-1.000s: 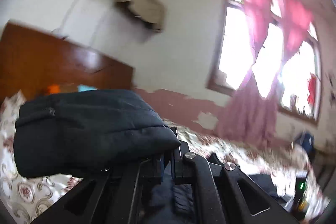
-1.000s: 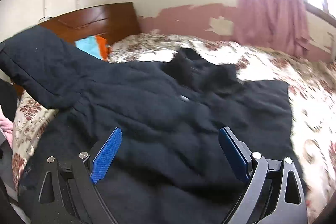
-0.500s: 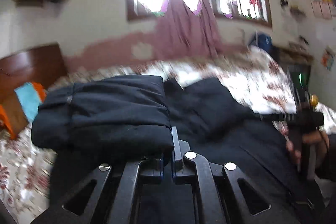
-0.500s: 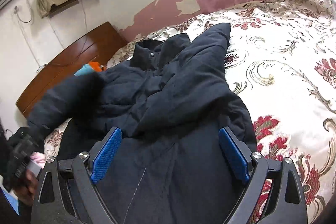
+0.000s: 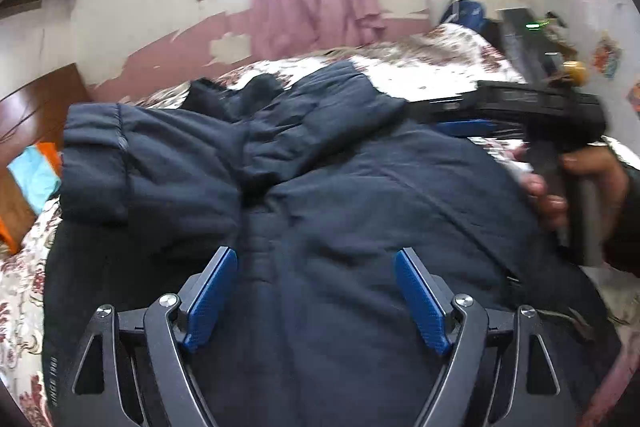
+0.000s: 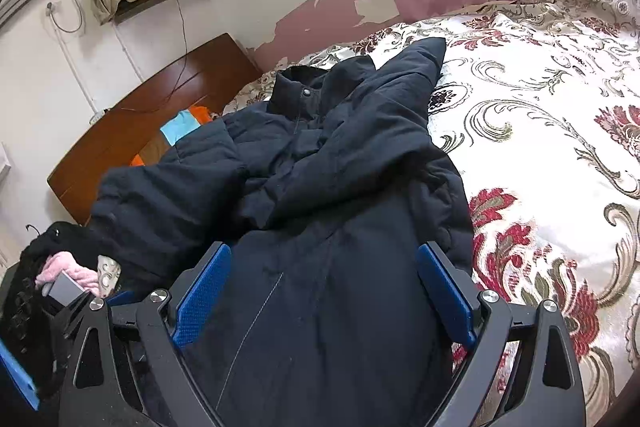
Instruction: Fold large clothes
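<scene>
— So where's the padded jacket (image 6: 332, 227)?
— Flat on the floral bedspread (image 6: 560, 115), both sleeves crossed over its chest.
— And the left tool (image 5: 316, 285)?
— Its jaws have just been opening; wide now, nothing between them.
— The right tool (image 6: 324, 279)?
— Wide too, empty above the hem.

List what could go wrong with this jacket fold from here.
1. The puffy sleeve that the left gripper has just been opening off lies loosely across the dark jacket; it may spring back open.
2. The other sleeve pokes past the collar onto the bedspread, so the next fold could come out lopsided.
3. The right gripper is open too: nothing pins the fabric, so it may shift.
</scene>
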Demonstrator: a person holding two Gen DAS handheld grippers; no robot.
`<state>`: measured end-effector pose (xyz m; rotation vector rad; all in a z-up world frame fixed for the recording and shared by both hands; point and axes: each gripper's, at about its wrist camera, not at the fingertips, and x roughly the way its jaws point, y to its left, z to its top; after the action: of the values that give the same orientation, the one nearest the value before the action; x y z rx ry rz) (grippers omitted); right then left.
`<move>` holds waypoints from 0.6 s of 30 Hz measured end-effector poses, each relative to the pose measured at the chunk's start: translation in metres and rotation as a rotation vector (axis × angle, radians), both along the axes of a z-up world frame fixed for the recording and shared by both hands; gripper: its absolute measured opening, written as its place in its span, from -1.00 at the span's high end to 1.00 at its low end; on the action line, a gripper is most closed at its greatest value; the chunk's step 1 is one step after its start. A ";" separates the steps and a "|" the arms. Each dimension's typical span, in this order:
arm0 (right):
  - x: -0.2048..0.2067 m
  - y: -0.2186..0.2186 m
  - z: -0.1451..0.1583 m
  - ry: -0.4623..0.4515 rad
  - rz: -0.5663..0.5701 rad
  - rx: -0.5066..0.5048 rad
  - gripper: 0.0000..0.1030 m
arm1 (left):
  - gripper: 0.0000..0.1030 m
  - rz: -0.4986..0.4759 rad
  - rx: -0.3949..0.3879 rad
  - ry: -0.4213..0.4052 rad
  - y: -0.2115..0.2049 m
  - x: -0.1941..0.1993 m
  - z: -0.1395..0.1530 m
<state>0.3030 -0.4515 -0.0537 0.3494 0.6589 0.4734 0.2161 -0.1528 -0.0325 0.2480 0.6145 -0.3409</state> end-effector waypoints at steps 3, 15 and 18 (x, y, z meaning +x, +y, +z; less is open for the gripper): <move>-0.005 0.009 0.006 -0.008 0.011 -0.027 -0.80 | -0.56 -0.008 -0.018 -0.034 0.001 -0.020 0.010; -0.019 0.145 0.031 -0.057 0.230 -0.088 -0.81 | -0.86 0.527 -0.245 -0.158 0.125 -0.042 0.039; -0.034 0.188 0.040 -0.146 0.249 -0.219 -0.81 | -0.89 0.695 -0.293 -0.153 0.166 -0.046 0.034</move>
<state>0.2686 -0.2638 -0.0139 0.0243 0.6079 0.6509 0.1697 0.0131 0.0017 -0.2233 0.4581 0.2581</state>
